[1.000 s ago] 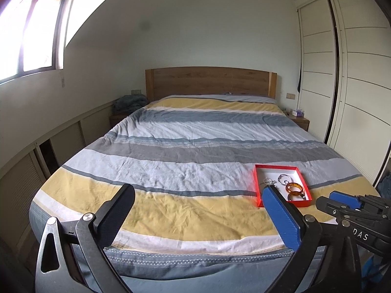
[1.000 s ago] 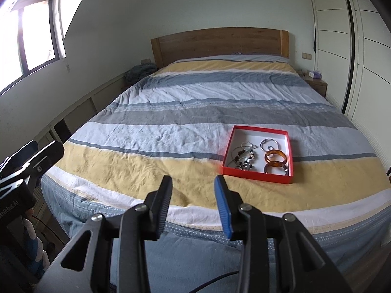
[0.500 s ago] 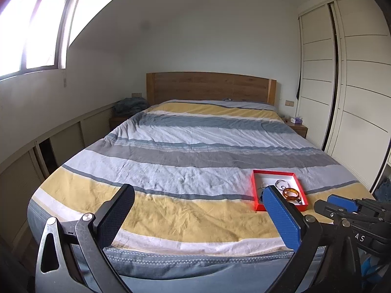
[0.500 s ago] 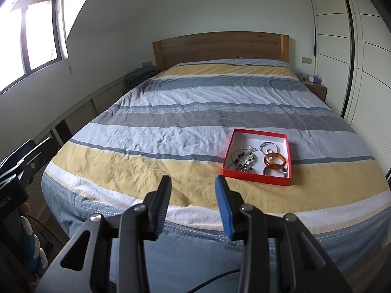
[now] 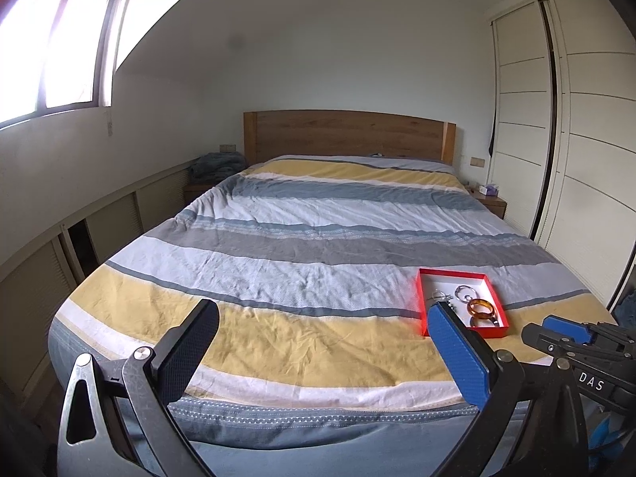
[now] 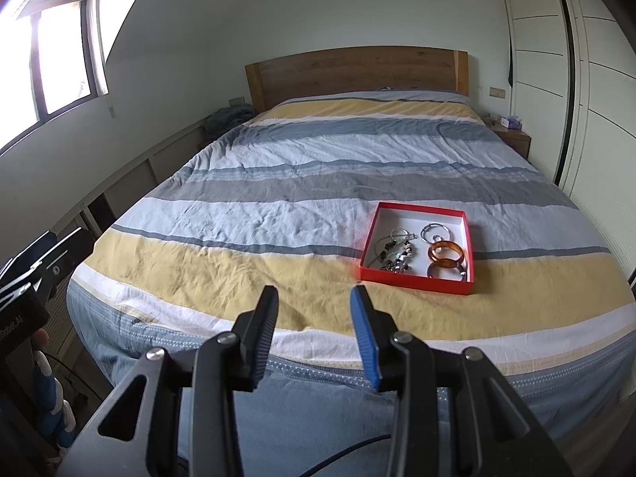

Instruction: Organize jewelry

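Observation:
A shallow red box [image 6: 415, 280] [image 5: 422, 298] lies on the striped bed near its foot, to the right. Inside it are an amber bangle [image 6: 446, 253] [image 5: 481, 307], silver rings [image 6: 436, 233], and a tangle of beaded chains [image 6: 395, 252]. My right gripper [image 6: 314, 298] hovers over the bed's foot edge, left of the box and short of it, jaws apart with nothing between them. My left gripper [image 5: 322, 314] is held further left with its jaws wide and empty; its blue finger [image 5: 457, 348] hides the box's near left corner in the left wrist view.
The bed [image 6: 278, 214] fills the room's middle, with a wooden headboard [image 6: 357, 73] at the far end. White wardrobe doors [image 5: 588, 151] line the right wall. Low cabinets [image 5: 59, 246] and a window [image 5: 59, 47] run along the left. A nightstand [image 6: 512, 139] stands at the far right.
Both views have tilted slightly, so the bed and box sit a little lower in the frames. The jaws of both grippers look the same.

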A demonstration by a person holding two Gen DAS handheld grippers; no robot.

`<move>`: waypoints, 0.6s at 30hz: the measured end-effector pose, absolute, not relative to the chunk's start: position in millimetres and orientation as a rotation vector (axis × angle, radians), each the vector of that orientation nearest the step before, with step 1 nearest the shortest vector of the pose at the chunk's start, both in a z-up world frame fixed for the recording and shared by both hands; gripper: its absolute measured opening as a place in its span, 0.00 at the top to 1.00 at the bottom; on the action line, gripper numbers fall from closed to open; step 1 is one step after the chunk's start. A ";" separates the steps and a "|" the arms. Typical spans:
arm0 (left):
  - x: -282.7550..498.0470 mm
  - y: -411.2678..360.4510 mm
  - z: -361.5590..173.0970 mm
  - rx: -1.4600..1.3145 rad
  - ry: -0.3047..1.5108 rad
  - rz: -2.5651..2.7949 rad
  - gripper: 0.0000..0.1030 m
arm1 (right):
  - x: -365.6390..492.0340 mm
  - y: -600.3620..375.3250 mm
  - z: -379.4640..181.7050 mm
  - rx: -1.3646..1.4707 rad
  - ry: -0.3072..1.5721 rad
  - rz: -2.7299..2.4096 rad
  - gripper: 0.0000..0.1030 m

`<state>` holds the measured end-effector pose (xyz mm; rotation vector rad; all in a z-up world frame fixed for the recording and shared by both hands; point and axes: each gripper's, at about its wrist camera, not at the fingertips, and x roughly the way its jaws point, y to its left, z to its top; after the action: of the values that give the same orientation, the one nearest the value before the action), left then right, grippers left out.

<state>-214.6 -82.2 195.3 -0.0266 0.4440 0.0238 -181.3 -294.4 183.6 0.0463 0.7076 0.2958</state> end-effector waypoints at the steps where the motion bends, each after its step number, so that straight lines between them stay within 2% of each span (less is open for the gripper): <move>1: -214.6 -81.9 194.9 -0.027 0.443 0.024 0.00 | -181.3 -294.2 183.8 0.046 0.707 0.296 0.65; 18: -208.8 -76.5 184.8 -0.020 0.465 0.066 0.00 | -181.3 -296.3 168.7 0.043 0.721 0.282 0.65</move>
<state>-208.8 -76.5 184.8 -0.0199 0.4651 0.0665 -181.3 -296.3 168.7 0.0432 0.7207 0.2817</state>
